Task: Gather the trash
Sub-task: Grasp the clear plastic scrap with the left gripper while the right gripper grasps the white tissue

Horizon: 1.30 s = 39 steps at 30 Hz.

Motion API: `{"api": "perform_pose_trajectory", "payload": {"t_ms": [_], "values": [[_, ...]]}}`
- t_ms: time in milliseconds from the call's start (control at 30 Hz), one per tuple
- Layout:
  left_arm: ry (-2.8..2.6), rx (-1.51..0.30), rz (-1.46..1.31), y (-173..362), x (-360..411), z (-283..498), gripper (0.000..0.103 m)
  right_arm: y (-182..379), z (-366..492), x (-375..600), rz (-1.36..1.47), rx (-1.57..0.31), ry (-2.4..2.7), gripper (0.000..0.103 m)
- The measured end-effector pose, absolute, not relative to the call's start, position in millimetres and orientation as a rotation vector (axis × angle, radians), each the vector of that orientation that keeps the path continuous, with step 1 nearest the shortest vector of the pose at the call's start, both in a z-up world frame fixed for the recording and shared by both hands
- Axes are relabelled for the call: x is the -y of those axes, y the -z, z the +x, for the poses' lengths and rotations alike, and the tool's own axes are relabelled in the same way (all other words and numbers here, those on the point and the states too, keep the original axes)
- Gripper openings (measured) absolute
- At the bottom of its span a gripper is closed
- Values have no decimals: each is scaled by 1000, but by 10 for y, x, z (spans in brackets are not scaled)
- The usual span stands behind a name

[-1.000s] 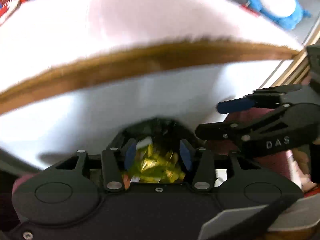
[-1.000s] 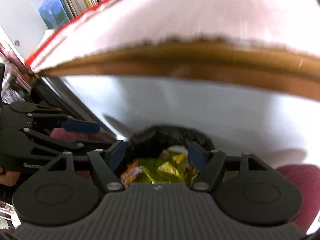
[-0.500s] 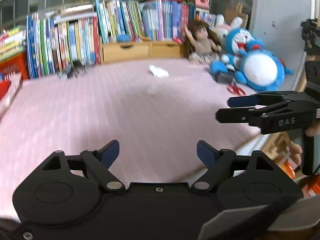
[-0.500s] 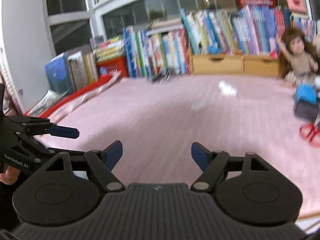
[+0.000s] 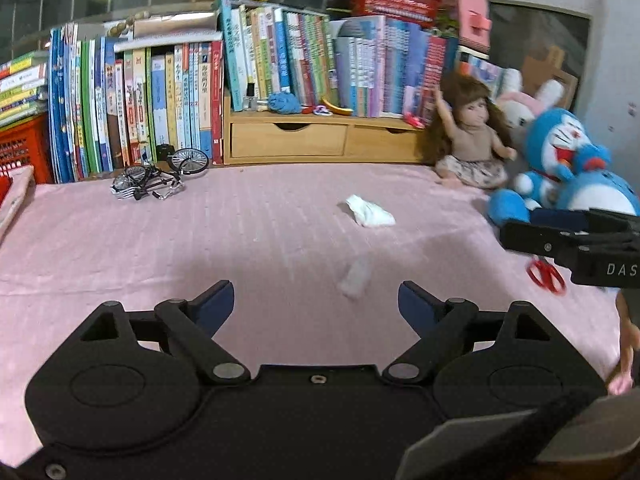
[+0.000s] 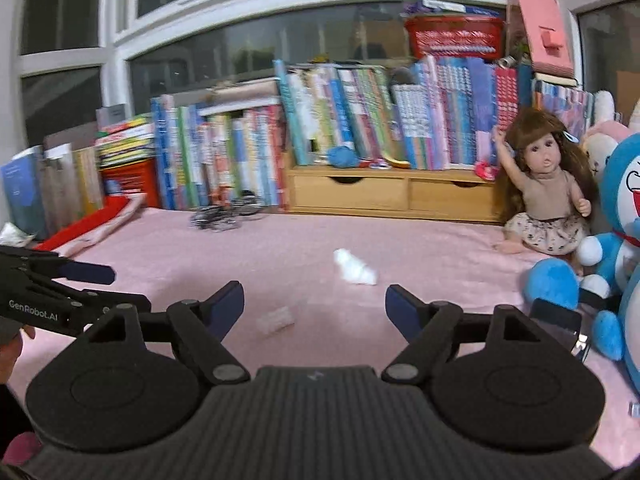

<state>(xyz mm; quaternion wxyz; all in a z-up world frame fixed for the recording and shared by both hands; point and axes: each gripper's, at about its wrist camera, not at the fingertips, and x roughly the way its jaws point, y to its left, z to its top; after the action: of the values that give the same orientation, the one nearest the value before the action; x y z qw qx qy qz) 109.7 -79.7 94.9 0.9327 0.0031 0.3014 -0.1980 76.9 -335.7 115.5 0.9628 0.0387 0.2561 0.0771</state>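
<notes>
Left tongs (image 5: pixel 316 300) and right tongs (image 6: pixel 314 304), each with blue-padded black fingers spread wide apart and holding nothing, raised over the pink-covered desk (image 5: pixel 120 248); the left jaws have just been opening, the right jaws likewise, with nothing between either pair. A crumpled white tissue (image 5: pixel 370 211) lies toward the desk's far edge, before the wooden two-drawer organiser (image 5: pixel 320 140). A small translucent wrapper (image 5: pixel 354 276), blurred, lies nearer, just ahead of the tongs and touching neither.
</notes>
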Motion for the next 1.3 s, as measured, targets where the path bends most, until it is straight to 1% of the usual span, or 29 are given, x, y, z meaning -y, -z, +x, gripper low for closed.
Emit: {"api": "perform_pose_trajectory", "payload": {"t_ms": [167,333,467,600,733,833,867,933,1000,1033,1067,1200,1267,1300], "values": [[391,-589,-92,-584,1046,1379,89,-939,1269,3540,123,-587,-119,84],[358,-600,40,-266,1467,1584,89,-697,1714,3624,180,-621,-137,84],[331,-628,21,-103,1602,1829,89,-520,2022,3603,189,-645,-148,84],[329,-705,-45,26,1625,2046,82,-392,2250,3577,201,-666,-160,84],[343,-690,-40,70,1687,2115,79,-295,2421,3577,218,-687,-168,84],[358,-680,13,87,1774,2083,72,-237,2524,3555,215,-696,-173,84],[353,-672,44,101,1811,2066,67,-218,2553,3546,211,-699,-173,84],[348,-652,92,106,1878,2027,54,-177,2621,3535,201,-703,-165,84],[352,-644,94,98,1889,2014,33,-150,2679,3532,198,-707,-164,84],[351,-643,88,87,1877,2010,26,-139,2712,3531,197,-709,-164,84],[347,-646,82,75,1859,2013,23,-128,2745,3527,194,-713,-163,84],[328,-645,50,20,1763,2002,23,-78,2844,3465,165,-741,-181,84],[325,-641,41,-7,1703,1984,23,-53,2866,3412,142,-758,-188,78],[319,-638,35,-19,1670,1972,23,-42,2871,3383,133,-767,-191,72]]}}
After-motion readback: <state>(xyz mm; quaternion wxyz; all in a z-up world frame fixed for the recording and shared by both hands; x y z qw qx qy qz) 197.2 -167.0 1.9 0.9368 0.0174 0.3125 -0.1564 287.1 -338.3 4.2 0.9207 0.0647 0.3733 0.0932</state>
